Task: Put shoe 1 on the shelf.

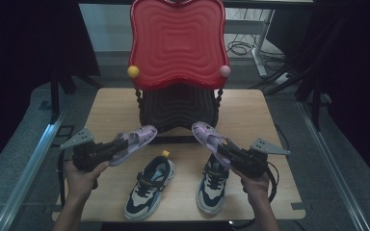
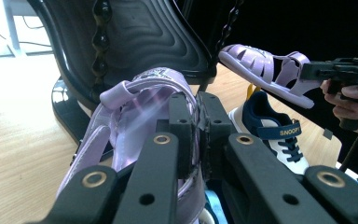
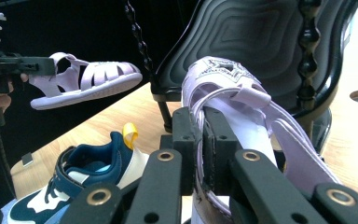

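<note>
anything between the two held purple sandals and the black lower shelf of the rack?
Nothing visible. The left sandal and right sandal hang in the air just in front of the black lower shelf; both sneakers sit nearer the person.

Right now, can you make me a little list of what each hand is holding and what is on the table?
left gripper: fingers shut on the left purple sandal, held above the table
right gripper: fingers shut on the right purple sandal, also lifted
on the table: two navy and white sneakers, side by side, toes toward the person
behind them: black shelf under a red wavy shelf
</note>
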`<state>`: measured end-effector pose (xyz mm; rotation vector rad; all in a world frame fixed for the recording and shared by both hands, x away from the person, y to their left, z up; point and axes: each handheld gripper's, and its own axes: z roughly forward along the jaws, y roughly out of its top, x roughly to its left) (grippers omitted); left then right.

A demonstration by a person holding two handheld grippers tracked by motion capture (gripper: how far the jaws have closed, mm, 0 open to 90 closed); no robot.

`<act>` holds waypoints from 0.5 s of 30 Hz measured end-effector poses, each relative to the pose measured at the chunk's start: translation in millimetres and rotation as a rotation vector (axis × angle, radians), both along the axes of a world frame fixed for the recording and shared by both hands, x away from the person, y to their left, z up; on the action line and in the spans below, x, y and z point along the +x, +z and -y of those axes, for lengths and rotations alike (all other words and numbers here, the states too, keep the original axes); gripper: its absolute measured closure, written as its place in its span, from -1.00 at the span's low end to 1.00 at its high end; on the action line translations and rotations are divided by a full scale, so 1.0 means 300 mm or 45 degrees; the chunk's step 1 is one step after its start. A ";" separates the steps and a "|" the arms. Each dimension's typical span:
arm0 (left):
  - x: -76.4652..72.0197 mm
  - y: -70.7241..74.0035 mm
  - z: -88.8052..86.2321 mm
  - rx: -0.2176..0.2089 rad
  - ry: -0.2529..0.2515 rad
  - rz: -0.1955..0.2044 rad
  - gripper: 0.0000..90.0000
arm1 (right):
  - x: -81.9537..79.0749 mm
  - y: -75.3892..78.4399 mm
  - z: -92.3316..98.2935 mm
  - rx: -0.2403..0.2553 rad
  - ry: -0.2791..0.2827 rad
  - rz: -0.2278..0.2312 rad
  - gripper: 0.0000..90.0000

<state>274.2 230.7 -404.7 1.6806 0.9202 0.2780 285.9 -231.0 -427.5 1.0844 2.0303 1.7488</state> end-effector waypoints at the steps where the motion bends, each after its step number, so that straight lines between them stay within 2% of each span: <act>1: 0.002 0.000 0.003 0.002 0.001 0.002 0.89 | 0.003 0.000 -0.007 -0.001 0.000 0.006 0.89; 15: 0.034 0.001 0.035 0.006 0.023 0.023 0.89 | 0.026 -0.002 -0.035 0.009 -0.005 0.003 0.89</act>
